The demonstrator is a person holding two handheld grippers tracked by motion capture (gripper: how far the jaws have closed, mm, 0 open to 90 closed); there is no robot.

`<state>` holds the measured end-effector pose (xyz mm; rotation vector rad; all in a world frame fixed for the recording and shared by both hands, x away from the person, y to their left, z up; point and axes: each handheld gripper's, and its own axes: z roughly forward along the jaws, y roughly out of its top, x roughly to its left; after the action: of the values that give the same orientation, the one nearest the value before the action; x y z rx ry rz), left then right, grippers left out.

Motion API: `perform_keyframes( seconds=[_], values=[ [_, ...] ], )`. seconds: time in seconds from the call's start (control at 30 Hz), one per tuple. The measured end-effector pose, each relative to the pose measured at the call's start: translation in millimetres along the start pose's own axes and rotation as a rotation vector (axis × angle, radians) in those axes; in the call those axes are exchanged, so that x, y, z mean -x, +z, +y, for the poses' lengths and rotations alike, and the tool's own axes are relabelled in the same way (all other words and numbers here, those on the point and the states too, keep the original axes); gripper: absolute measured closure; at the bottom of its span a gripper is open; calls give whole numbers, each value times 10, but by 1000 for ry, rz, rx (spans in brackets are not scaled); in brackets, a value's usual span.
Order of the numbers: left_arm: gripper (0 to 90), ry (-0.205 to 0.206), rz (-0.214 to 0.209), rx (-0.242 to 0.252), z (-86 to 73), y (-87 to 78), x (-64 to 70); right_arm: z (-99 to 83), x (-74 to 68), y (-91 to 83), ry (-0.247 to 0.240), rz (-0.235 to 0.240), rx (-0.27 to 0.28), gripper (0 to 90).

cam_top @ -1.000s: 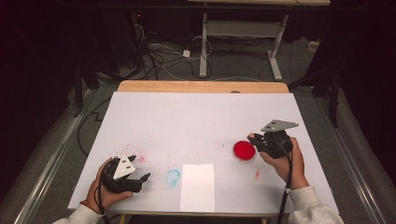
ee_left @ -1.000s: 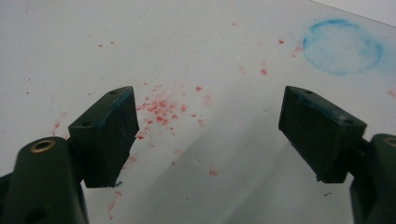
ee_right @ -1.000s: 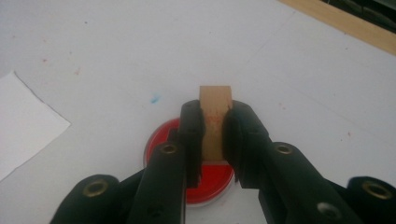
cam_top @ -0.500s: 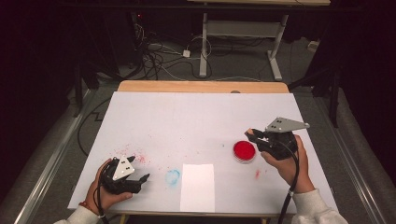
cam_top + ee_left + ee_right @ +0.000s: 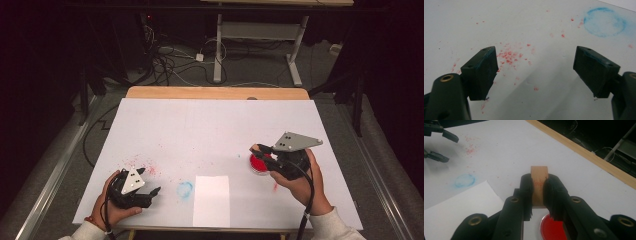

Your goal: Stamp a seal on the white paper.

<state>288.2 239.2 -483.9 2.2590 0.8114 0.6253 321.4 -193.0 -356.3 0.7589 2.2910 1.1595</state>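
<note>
Wood block (image 5: 539,185) sits pinched between the right claw (image 5: 538,195) jaws, seemingly just above the red dish (image 5: 260,164); left claw (image 5: 536,72) gapes empty over the counter (image 5: 210,130).

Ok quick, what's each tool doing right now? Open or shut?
Left tool: open, holding nothing, over the red specks.
Right tool: shut on a wooden block, above the red dish.

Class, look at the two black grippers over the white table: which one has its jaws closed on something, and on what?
The right gripper, above the round red dish: its jaws clamp a small tan wooden block. The left gripper stands wide open, holding nothing.
</note>
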Motion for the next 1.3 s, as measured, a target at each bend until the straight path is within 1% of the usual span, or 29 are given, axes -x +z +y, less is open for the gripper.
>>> perform_keyframes(
  seconds=[0.1, 0.17, 0.27, 0.33, 0.4, 0.5, 0.53, 0.57, 0.7, 0.83, 0.9, 0.93, 1.0, 1.07, 1.13, 1.17, 1.2, 1.23, 1.27, 1.3],
  values=[
    [190, -1, 0, -2, 1, 4, 0, 7, -34, 2, -7, 16, 6, 763],
    [190, -5, 0, 0, 1, 7, 0, 10, -54, 12, -15, 16, -1, 763],
    [190, 1, -2, -3, 1, 6, -1, 7, -77, 33, -19, 23, -9, 763],
    [190, 0, -2, -3, 1, 7, -2, 3, -90, 46, -19, 32, -7, 763],
    [190, -1, -1, -3, 0, 6, -2, 1, -127, 69, -24, 44, -16, 763],
    [190, 1, -1, -3, 1, 5, -2, -3, -217, 139, -48, 67, -36, 763],
    [190, 12, 3, 2, 3, 6, -7, -3, -244, 158, -57, 73, -40, 763],
    [190, 1, -1, -2, -1, 4, -1, -4, -264, 170, -55, 81, -40, 762],
    [190, 0, -2, -4, -2, 8, -2, -22, -395, 266, -79, 120, -64, 763],
    [190, 2, -3, -2, 0, 9, 1, -48, -551, 387, -124, 162, -100, 762],
    [190, 3, -3, -5, -1, 9, -1, -64, -621, 441, -130, 190, -108, 763],
    [190, 3, -3, -6, -1, 9, -1, -76, -673, 481, -140, 205, -122, 762],
    [190, 3, -2, -5, 0, 10, 2, -97, -748, 538, -147, 222, -134, 762],
    [190, 4, -2, -6, 0, 10, 3, -123, -824, 603, -171, 239, -155, 762],
    [190, 2, -2, -5, -1, 10, 3, -153, -891, 666, -173, 266, -172, 762],
    [190, 1, -3, -6, -2, 11, 2, -166, -919, 691, -173, 270, -176, 762],
    [190, 1, -4, -7, -2, 13, 2, -184, -949, 725, -188, 285, -189, 762],
    [190, 0, -5, -8, -2, 16, 4, -196, -972, 745, -186, 286, -191, 762],
    [190, 0, -7, -9, -3, 16, 3, -208, -994, 765, -197, 289, -205, 762],
    [190, -1, -8, -9, -4, 17, 3, -222, -1015, 787, -200, 291, -207, 762]
  ],
)
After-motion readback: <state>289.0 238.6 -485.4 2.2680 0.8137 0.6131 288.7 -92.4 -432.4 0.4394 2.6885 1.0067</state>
